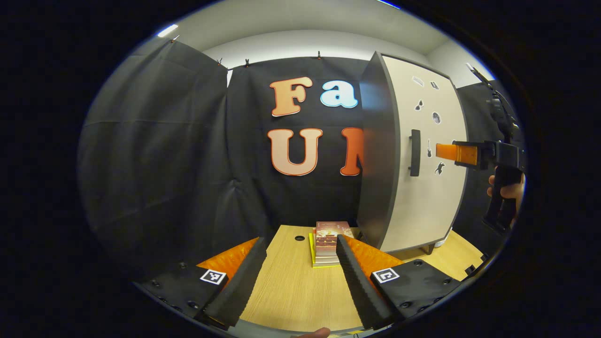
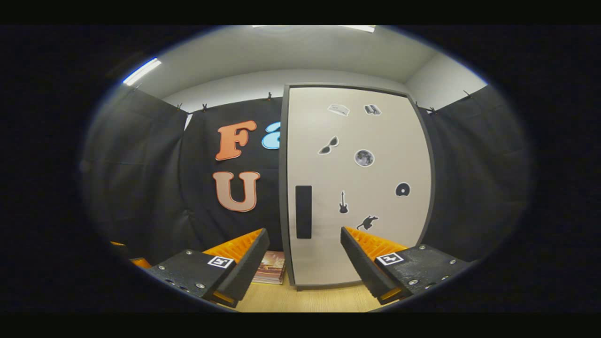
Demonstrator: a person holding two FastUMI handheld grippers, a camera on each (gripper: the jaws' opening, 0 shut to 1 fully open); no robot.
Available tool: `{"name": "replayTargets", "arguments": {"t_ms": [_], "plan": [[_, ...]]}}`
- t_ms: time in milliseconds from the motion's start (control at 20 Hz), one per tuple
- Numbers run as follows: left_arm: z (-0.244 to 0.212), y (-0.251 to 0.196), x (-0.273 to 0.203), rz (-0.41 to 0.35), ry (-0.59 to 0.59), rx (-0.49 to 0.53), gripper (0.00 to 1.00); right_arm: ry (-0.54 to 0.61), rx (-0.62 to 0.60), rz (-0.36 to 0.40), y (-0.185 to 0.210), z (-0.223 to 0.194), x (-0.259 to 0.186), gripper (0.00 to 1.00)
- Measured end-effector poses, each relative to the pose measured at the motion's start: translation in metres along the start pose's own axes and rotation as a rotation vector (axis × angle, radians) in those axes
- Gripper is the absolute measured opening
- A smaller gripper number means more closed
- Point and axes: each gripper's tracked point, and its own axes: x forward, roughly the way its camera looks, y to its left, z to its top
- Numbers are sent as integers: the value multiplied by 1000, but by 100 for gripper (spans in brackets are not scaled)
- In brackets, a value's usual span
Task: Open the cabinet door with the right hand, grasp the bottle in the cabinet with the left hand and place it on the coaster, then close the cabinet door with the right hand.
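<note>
The cabinet (image 1: 375, 155) stands on the table at the right, its pale door (image 2: 357, 188) closed and hiding the inside. A dark vertical handle (image 2: 304, 211) sits near the door's left edge. My right gripper (image 2: 304, 232) is open, a short way in front of the door, with the handle showing between its fingers. In the left gripper view that right gripper (image 1: 441, 151) hovers level with the handle (image 1: 414, 152), held by a hand (image 1: 504, 188). My left gripper (image 1: 300, 241) is open above the table, holding nothing.
A stack of books (image 1: 328, 244) lies on the wooden table (image 1: 291, 291) just left of the cabinet, ahead of my left gripper. The books (image 2: 270, 272) also peek out beside the cabinet's base. A round hole (image 1: 299, 238) marks the tabletop.
</note>
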Motion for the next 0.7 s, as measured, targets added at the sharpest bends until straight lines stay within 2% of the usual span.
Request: {"name": "replayTargets", "arguments": {"t_ms": [50, 100, 500, 600, 650, 700], "plan": [[-2, 6, 3, 12, 11, -3, 95, -3, 1, 0, 1, 2, 14, 95], [-4, 13, 7, 24, 20, -7, 98, -3, 8, 0, 2, 4, 27, 95], [-17, 71, 21, 114, 53, -15, 98, 32, 33, -18, 3, -4, 103, 93], [-22, 81, 22, 131, 67, -16, 98, 46, 36, -31, 0, -9, 115, 86], [-25, 86, 22, 140, 72, -15, 98, 55, 37, -37, -2, -12, 119, 73], [-25, 90, 23, 147, 77, -15, 98, 60, 35, -44, -3, -14, 123, 74]]}}
